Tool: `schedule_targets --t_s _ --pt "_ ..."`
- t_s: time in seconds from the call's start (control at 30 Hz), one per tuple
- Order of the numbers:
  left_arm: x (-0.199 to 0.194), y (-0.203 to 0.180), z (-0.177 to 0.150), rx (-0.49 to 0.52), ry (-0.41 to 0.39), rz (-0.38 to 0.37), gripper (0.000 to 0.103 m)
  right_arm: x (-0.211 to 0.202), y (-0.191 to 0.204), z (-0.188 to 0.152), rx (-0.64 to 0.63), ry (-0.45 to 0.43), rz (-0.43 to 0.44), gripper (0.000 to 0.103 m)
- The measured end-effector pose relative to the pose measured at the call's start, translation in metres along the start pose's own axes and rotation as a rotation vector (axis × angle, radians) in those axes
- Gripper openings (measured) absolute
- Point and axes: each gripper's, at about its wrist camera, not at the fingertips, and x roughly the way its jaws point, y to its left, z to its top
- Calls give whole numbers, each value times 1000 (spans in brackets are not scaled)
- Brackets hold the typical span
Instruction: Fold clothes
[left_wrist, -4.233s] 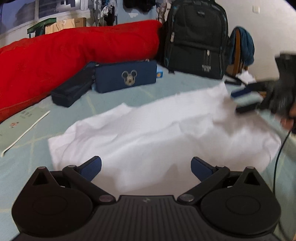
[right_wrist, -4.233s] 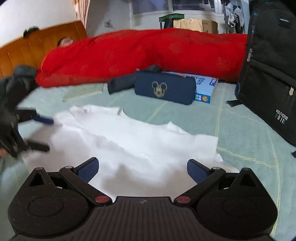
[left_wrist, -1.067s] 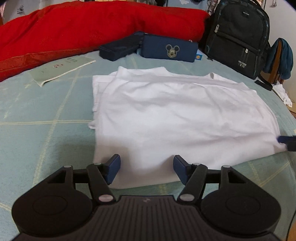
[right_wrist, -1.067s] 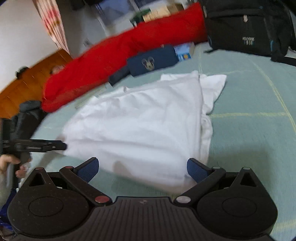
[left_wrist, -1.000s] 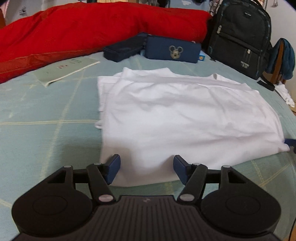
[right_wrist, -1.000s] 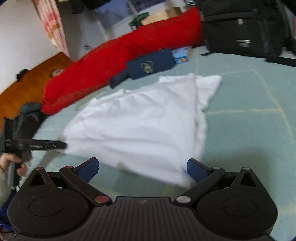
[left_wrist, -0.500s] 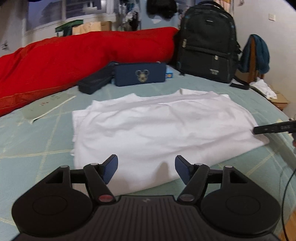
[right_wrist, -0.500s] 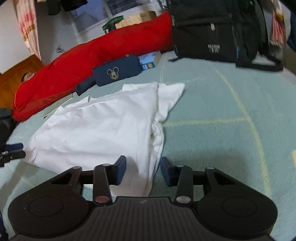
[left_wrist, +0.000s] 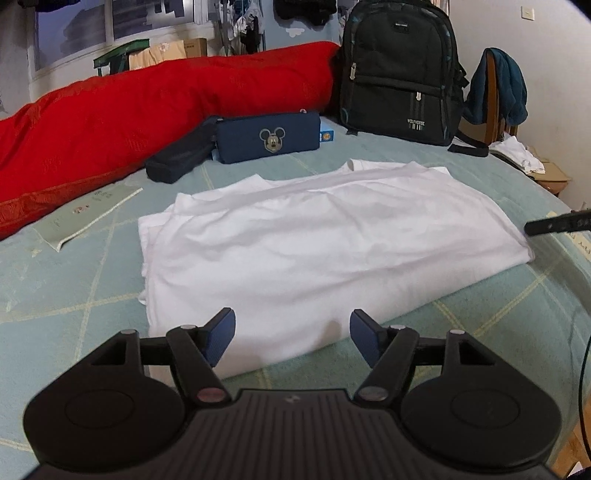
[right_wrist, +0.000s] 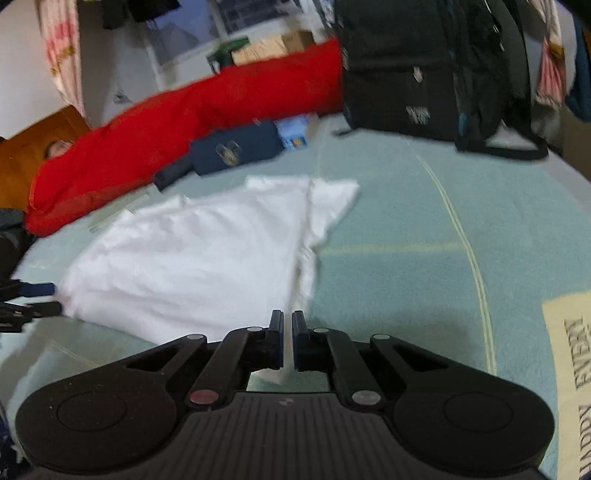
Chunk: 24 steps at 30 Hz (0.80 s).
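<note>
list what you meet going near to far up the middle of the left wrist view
open left gripper → folded white cotton shirt → navy mickey mouse pouch → long red quilted bolster

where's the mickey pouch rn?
Left wrist view: the Mickey pouch lies on the bed beyond the white shirt, against the red quilt, left of the black backpack.

Right gripper (right_wrist: 287, 341) pinching white garment (right_wrist: 192, 258)
</note>
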Motion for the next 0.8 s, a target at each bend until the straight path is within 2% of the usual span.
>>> schedule_targets --t_s 0.07,0.1,0.17,0.33,0.37,0.43,0.53,0.57,0.63,0.73,0.8 --pt "1 -1 4 -4 -9 -4 70 -4 8 5 -27 -14 2 12" --pt "1 -2 4 -4 -13 -8 70 -4 12 6 -40 -14 -5 19" --pt "0 -5 4 1 -19 -16 71 -1 9 2 -30 3 -22 26" --pt "2 -10 0 23 -6 -34 71 6 4 -23 -14 61 -26 26" --pt "3 -11 0 22 -3 -34 71 10 5 -29 -24 72 -31 26" --pt "3 -11 0 17 2 -33 71 13 9 -36 -52 64 -52 14" --pt "2 -12 0 20 2 -31 71 0 3 -35 -25 55 -36 12" --pt "0 -12 0 25 2 -27 72 -3 -1 -35 -19 60 -47 3" --pt "-2 -11 0 31 1 -20 72 -9 -11 -37 -7 74 -115 3" --pt "-2 -8 2 15 4 -6 72 -24 -22 -35 73 29 -70 3" --pt "3 -8 5 0 6 27 72 -25 -13 -27 56 3 -49 7"
